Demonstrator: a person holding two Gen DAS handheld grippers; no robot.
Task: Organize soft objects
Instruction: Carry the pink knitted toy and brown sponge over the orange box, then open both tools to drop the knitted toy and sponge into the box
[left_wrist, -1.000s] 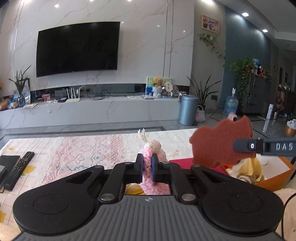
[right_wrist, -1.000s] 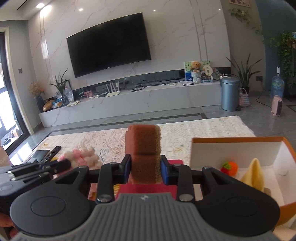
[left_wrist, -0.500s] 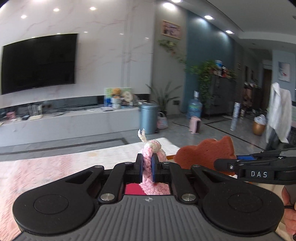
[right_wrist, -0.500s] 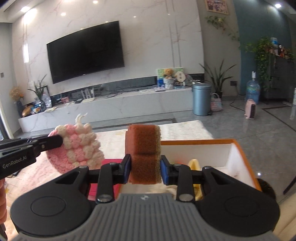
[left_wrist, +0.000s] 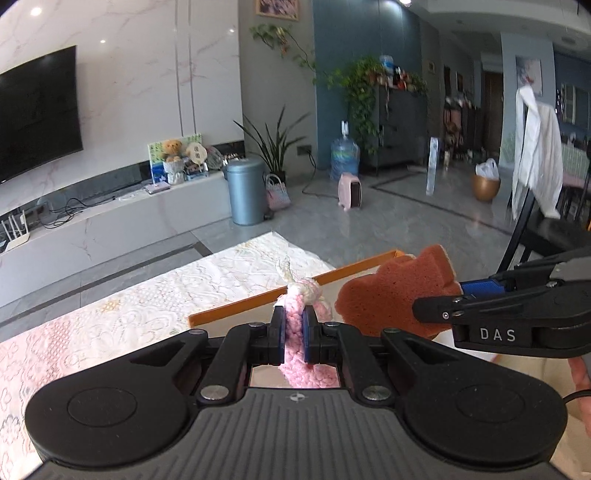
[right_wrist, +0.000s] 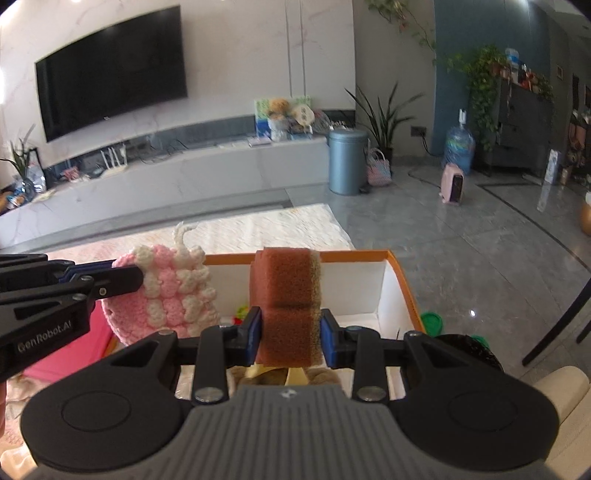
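Observation:
My left gripper (left_wrist: 293, 334) is shut on a pink and white crocheted pad (left_wrist: 301, 328), held edge-on above the orange-rimmed box (left_wrist: 258, 301). In the right wrist view the same crocheted pad (right_wrist: 170, 291) shows its flat face, with the left gripper (right_wrist: 122, 275) reaching in from the left. My right gripper (right_wrist: 291, 334) is shut on a brown sponge (right_wrist: 288, 295) over the white inside of the orange-rimmed box (right_wrist: 391, 291). From the left wrist view the brown sponge (left_wrist: 391, 291) hangs to the right, pinched by the right gripper (left_wrist: 456, 295). Soft items lie in the box below, mostly hidden.
A lace tablecloth (left_wrist: 155, 299) covers the table left of the box. A pink cloth (right_wrist: 66, 354) lies beside the box. A green lid (right_wrist: 431, 320) and a dark round object (right_wrist: 469, 349) sit right of the box. A chair (left_wrist: 535, 236) stands at the far right.
Both grippers have swung to the right from the open tablecloth to above the orange-rimmed box, each keeping its grip. The crocheted pad and sponge now hang side by side over it.

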